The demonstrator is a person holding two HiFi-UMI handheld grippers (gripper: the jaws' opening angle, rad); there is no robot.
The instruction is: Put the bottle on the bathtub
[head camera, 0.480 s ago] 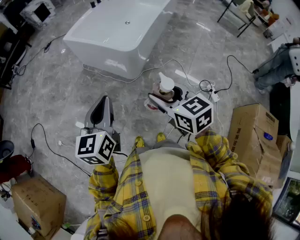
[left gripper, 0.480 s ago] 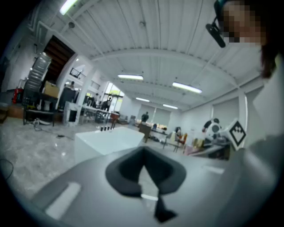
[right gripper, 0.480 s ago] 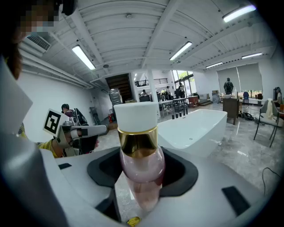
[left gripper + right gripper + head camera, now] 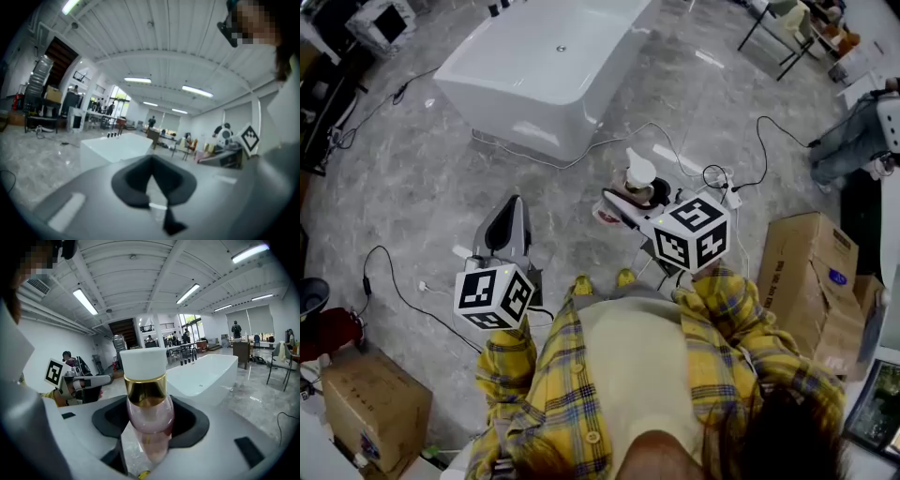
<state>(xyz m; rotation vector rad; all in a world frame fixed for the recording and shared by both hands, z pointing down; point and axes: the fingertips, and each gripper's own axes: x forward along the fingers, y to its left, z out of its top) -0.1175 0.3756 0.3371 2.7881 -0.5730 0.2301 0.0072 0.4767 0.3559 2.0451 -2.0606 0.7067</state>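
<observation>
A pink bottle [image 4: 149,416] with a gold collar and white cap [image 4: 638,170] stands upright between the jaws of my right gripper [image 4: 628,199], which is shut on it. In the head view the bottle is held above the grey floor, short of the white bathtub [image 4: 546,66]. The bathtub [image 4: 206,373] lies ahead in the right gripper view, and the bathtub [image 4: 115,146] is also ahead in the left gripper view. My left gripper [image 4: 508,225] hangs at the lower left with its jaws closed and nothing between them. Its jaws meet in the left gripper view [image 4: 154,187].
Cables [image 4: 675,150] trail over the marble floor between me and the tub. Cardboard boxes stand at the right [image 4: 811,281] and lower left [image 4: 370,408]. A black table frame [image 4: 778,37] is at the far right. A person's leg [image 4: 853,136] shows at the right edge.
Both grippers and the bottle sit slightly lower and to the right in the head view; the tub has shifted a little the same way. The grip is unchanged.
</observation>
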